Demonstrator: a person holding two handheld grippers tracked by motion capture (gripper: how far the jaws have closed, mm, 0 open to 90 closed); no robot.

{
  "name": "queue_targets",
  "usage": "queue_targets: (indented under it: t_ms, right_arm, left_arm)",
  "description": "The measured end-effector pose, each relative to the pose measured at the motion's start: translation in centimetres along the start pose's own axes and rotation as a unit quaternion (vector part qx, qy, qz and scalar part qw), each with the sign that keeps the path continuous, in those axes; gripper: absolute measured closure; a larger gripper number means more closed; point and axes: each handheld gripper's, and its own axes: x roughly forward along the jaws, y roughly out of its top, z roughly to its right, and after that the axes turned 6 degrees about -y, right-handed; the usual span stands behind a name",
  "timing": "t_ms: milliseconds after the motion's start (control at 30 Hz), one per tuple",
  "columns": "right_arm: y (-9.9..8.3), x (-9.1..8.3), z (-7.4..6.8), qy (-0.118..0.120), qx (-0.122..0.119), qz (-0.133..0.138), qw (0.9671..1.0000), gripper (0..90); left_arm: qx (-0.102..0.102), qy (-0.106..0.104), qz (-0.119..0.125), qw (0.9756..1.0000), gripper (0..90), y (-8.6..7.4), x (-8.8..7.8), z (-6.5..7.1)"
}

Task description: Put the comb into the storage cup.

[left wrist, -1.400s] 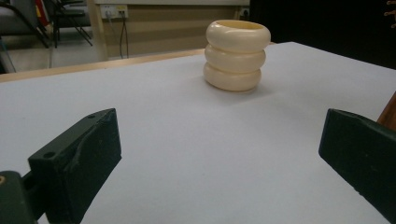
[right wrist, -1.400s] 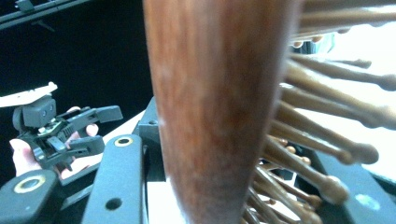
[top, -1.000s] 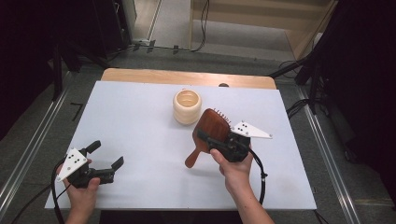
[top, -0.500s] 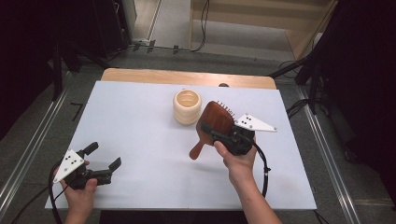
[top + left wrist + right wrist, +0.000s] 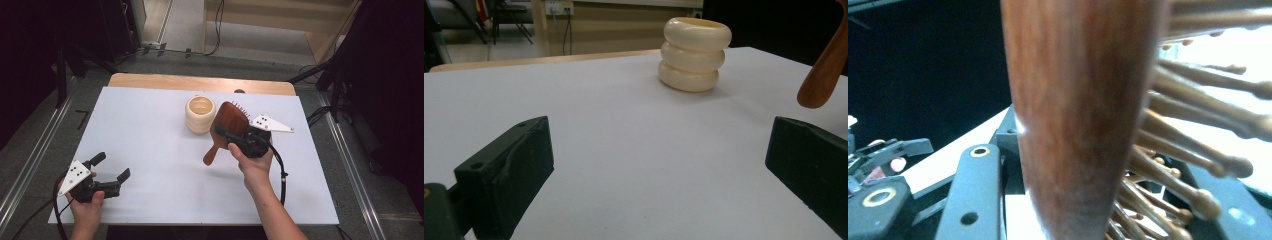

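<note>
1. Right tool (image 5: 234,137): we record it clenched on the wooden paddle hairbrush (image 5: 229,122), gripping where the head narrows toward the handle; its cable loops down beside the forearm and its grey plate points toward the right edge of the table (image 5: 150,115)
2. Wooden paddle hairbrush: we see it held off the table, tilted, its smooth back facing the high view, wooden pins showing along the top edge, the handle end hanging down and to the left. In the right gripper view the brown back (image 5: 1078,115) runs up the middle, with the ball-tipped pins (image 5: 1198,125) fanning out to its right
3. Cream ribbed cup (image 5: 200,114): we list it upright on the white table, just left of the brush head and apart from it; in the left gripper view it stands as three stacked rounded rings (image 5: 695,53), with the brush handle tip (image 5: 824,70) near the right edge
4. Left tool (image 5: 111,174): we note it released, its jaws spread wide with bare table between them, held low near the front left corner, well apart from cup and brush
</note>
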Motion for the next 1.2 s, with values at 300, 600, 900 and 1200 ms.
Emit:
queue_targets:
  t_ms: [300,600,900,1200]
  right_arm:
    - [1.2,0.7,0.1,-0.008,-0.005,0.005,0.9999,50.6]
    - [2.7,0.8,0.5,-0.015,-0.007,0.013,0.9998,50.5]
    - [4.0,1.3,1.0,-0.022,-0.005,0.018,0.9996,50.6]
    - [5.0,2.0,1.2,-0.023,-0.005,0.024,0.9994,50.5]
  left_arm:
    - [0.002,0.001,-0.002,1.0000,0.0,0.0,0.1,0.0]
    - [0.005,0.001,-0.003,1.0000,0.0,0.0,0.1,0.1]
    - [0.005,0.000,-0.003,1.0000,0.0,0.0,0.1,0.1]
    - [0.002,-0.001,-0.004,1.0000,0.0,0.0,0.2,0.0]
